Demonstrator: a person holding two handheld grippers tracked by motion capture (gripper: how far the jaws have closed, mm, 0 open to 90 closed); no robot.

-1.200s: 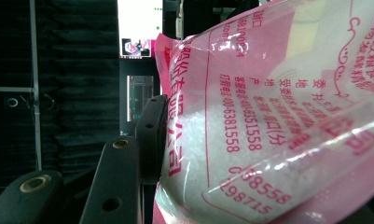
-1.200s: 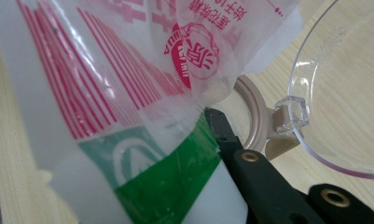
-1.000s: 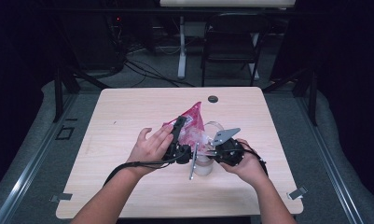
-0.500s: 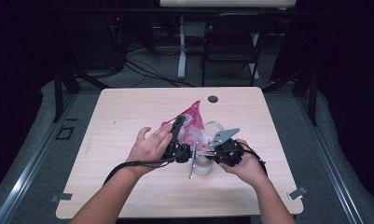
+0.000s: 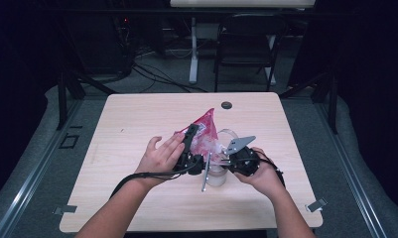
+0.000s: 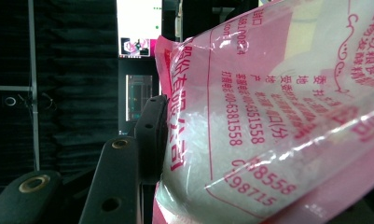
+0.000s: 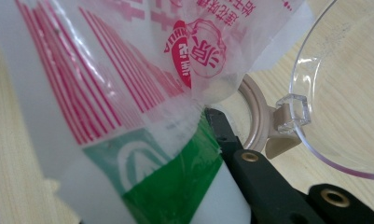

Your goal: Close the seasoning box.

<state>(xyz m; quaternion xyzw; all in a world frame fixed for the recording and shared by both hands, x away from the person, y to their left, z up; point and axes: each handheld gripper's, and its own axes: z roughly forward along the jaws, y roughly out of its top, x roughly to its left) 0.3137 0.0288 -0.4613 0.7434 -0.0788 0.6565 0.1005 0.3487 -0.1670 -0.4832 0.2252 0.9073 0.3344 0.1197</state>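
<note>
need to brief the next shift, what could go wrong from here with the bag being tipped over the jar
1. The pink bag of white grains is tilted over the clear jar; if its mouth sits off the opening, grains may spill onto the table.
2. The left gripper grips soft film, so the bag could slip or sag.
3. The hinged lid stands open beside the bag and might get knocked.

Pink-and-clear bag (image 6: 278, 116) with red print and stripes — green-and-white band; clear lid (image 7: 348, 88); pale wood table (image 5: 137, 124).

high view overhead, facing forward-down; gripper views close-up (share pink bag (image 5: 205, 133)).
</note>
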